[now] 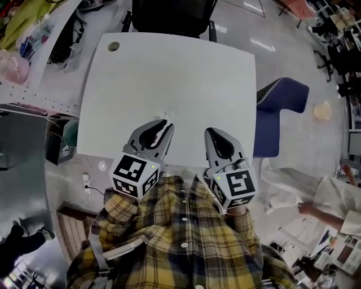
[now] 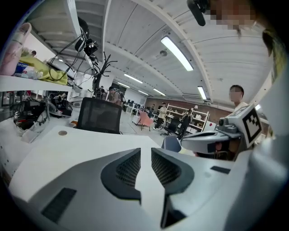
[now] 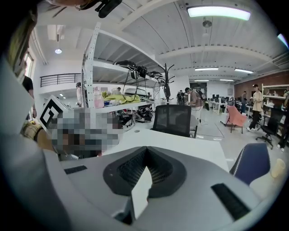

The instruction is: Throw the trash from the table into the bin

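Table: the white surface [image 1: 169, 73] fills the middle of the head view, and its top is bare. The person stands at its 6 o'clock edge.
Task items: I cannot pick out any trash or bin in the three views.
Left side: the left gripper [image 1: 167, 124] sits over the near edge at about 7 o'clock and points toward 12 with a slight lean to 1.
Left jaws: they are spread by a narrow slot. Nothing is between them, and only the white top shows through the gap.
Right side: the right gripper [image 1: 209, 130] sits over the near edge at about 5 o'clock and points toward 11.
Right jaws: the tips are pressed together and pinch nothing.
Spacing: the two grippers lie side by side and apart, with bare top between their tips.
Cable hole: a round grommet [image 1: 114, 46] is set in the far corner at 11 o'clock.
Black chair [image 1: 169, 14]: it is at 12 o'clock, pushed up to the far edge.
Blue chair [image 1: 279, 107]: it is at 3 o'clock, just beside the right edge.
Tan cup [image 1: 322, 110]: it is on the floor farther out at 3 o'clock, beyond the blue chair.
Plaid shirt [image 1: 180, 242]: it is at 6 o'clock, right behind both grippers.
Second person [image 1: 338, 203]: this person is at 4 o'clock, wearing white and well apart from the table.
Shelf [image 3: 117, 97]: in the right gripper view it is at 10 o'clock and loaded with clutter and cables.
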Demonstrator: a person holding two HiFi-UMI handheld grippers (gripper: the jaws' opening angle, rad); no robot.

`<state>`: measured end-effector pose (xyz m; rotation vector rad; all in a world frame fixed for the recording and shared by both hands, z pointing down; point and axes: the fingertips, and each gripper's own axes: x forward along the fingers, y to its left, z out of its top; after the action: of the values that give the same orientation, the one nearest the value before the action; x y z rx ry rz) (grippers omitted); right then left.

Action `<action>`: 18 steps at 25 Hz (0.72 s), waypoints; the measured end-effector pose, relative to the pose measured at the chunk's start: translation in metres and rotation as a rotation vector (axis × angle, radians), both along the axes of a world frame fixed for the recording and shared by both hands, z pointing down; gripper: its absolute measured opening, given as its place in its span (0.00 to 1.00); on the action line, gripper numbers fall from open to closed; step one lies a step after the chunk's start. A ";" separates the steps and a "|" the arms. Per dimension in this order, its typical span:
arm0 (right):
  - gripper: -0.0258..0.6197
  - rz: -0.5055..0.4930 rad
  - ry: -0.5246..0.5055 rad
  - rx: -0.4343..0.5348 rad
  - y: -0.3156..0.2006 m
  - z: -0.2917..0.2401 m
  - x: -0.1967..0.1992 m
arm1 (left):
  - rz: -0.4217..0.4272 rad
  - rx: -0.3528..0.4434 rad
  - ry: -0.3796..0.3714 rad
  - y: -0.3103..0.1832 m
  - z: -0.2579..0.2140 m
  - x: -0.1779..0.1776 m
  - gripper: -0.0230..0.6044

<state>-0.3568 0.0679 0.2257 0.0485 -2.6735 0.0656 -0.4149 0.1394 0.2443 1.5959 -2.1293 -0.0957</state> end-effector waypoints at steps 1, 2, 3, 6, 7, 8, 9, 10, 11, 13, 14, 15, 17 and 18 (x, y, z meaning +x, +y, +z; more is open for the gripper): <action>0.04 0.003 0.004 0.004 -0.001 0.002 0.001 | 0.002 -0.011 0.006 -0.001 0.007 -0.001 0.15; 0.04 0.004 0.011 0.008 -0.001 0.005 0.002 | 0.005 -0.024 0.007 -0.002 0.015 -0.002 0.16; 0.04 0.005 0.019 0.011 -0.002 0.008 0.003 | 0.007 -0.039 0.004 -0.002 0.023 -0.003 0.17; 0.04 0.006 0.042 0.010 -0.002 0.015 0.003 | 0.003 -0.084 -0.001 -0.001 0.047 -0.006 0.22; 0.04 0.007 0.047 0.008 -0.003 0.017 0.003 | 0.002 -0.099 0.003 -0.002 0.055 -0.007 0.23; 0.04 0.009 0.054 0.005 -0.004 0.019 0.004 | 0.003 -0.113 0.009 -0.004 0.062 -0.008 0.27; 0.04 0.011 0.061 0.001 -0.005 0.021 0.005 | 0.006 -0.130 0.014 -0.005 0.070 -0.009 0.29; 0.04 0.013 0.071 -0.004 -0.007 0.024 0.006 | 0.011 -0.149 0.016 -0.007 0.079 -0.010 0.31; 0.04 0.015 0.081 -0.010 -0.008 0.027 0.008 | 0.016 -0.169 0.013 -0.009 0.087 -0.010 0.32; 0.04 0.020 0.102 -0.023 -0.010 0.034 0.012 | 0.031 -0.212 0.005 -0.013 0.104 -0.011 0.37; 0.04 0.024 0.107 -0.027 -0.012 0.037 0.013 | 0.039 -0.232 0.006 -0.014 0.114 -0.012 0.38; 0.04 0.027 0.107 -0.028 -0.014 0.039 0.014 | 0.046 -0.250 0.013 -0.016 0.123 -0.012 0.40; 0.04 0.037 0.112 -0.032 -0.016 0.044 0.015 | 0.057 -0.283 0.031 -0.017 0.141 -0.013 0.41; 0.04 0.043 0.121 -0.037 -0.018 0.048 0.016 | 0.062 -0.300 0.037 -0.018 0.149 -0.014 0.42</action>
<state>-0.3408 0.0504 0.2733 0.0947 -2.5498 0.1220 -0.4289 0.1217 0.3933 1.4685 -1.9566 0.2036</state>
